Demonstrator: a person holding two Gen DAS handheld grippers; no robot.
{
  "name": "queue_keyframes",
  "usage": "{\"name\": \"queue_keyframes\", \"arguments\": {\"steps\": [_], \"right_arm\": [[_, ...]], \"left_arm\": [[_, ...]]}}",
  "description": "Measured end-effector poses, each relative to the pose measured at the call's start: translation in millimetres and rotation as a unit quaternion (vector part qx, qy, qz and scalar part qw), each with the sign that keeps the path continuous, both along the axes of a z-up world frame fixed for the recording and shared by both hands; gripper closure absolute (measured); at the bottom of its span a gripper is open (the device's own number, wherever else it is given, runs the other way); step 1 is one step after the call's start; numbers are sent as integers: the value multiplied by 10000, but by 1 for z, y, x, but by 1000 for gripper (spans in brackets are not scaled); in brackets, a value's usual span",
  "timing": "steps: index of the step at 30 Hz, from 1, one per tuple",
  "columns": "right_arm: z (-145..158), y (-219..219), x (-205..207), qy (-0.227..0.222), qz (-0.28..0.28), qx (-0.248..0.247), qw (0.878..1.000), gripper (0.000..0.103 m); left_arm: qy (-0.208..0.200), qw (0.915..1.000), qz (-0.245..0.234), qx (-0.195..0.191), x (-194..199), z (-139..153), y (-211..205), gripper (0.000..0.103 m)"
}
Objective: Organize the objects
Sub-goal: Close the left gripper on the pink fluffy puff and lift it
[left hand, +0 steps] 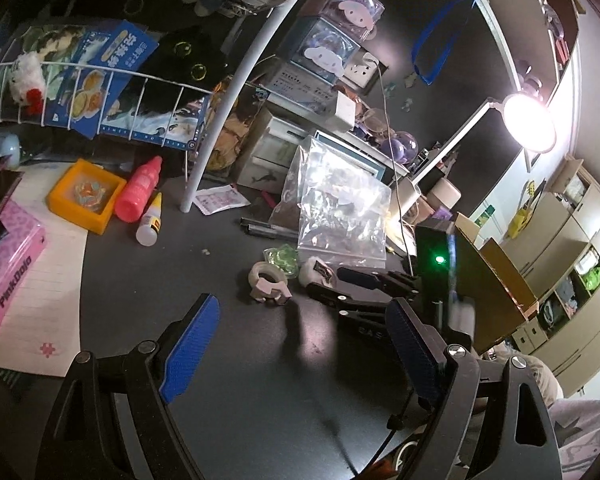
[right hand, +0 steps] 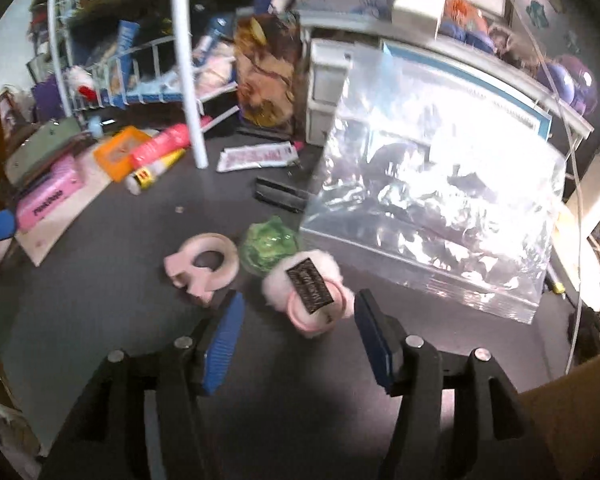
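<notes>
A pink powder puff (right hand: 309, 295) with a dark label lies on the dark desk (right hand: 112, 280), between and just beyond the open fingers of my right gripper (right hand: 300, 344). It also shows in the left wrist view (left hand: 317, 273). A pink tape dispenser (right hand: 201, 267) and a green crinkled packet (right hand: 270, 245) lie beside it. A clear zip bag (right hand: 432, 196) stands behind them. My left gripper (left hand: 300, 344) is open and empty above the desk, short of the tape dispenser (left hand: 269, 282). The right gripper (left hand: 364, 280) shows there, at the puff.
At the left are an orange tray (left hand: 85, 195), a pink bottle (left hand: 139, 188), a glue bottle (left hand: 150, 222) and a pink box (left hand: 8, 276). A white rack post (left hand: 220, 120) stands mid-desk. Dark pens (left hand: 266, 230) lie by the bag. A bright lamp (left hand: 530, 122) shines at right.
</notes>
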State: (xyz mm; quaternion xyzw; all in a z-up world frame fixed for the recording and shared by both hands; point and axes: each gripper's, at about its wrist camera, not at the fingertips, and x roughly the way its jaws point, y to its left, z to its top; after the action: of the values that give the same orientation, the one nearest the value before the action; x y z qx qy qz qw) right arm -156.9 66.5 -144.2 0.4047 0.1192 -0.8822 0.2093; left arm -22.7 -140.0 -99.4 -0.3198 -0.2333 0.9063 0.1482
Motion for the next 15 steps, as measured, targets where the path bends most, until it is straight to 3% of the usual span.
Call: {"name": "queue_keyframes", "arguments": {"steps": [7,15], "right_arm": [[-12,2,-15,-241,-56,-38,9997,49],[-10,3,-11,-164,24,-57,9998,59]], "left_arm": [[-23,10000,18,3,-1,0,-1,19],[-29,10000,-38,-20,-1,2,5,19]]}}
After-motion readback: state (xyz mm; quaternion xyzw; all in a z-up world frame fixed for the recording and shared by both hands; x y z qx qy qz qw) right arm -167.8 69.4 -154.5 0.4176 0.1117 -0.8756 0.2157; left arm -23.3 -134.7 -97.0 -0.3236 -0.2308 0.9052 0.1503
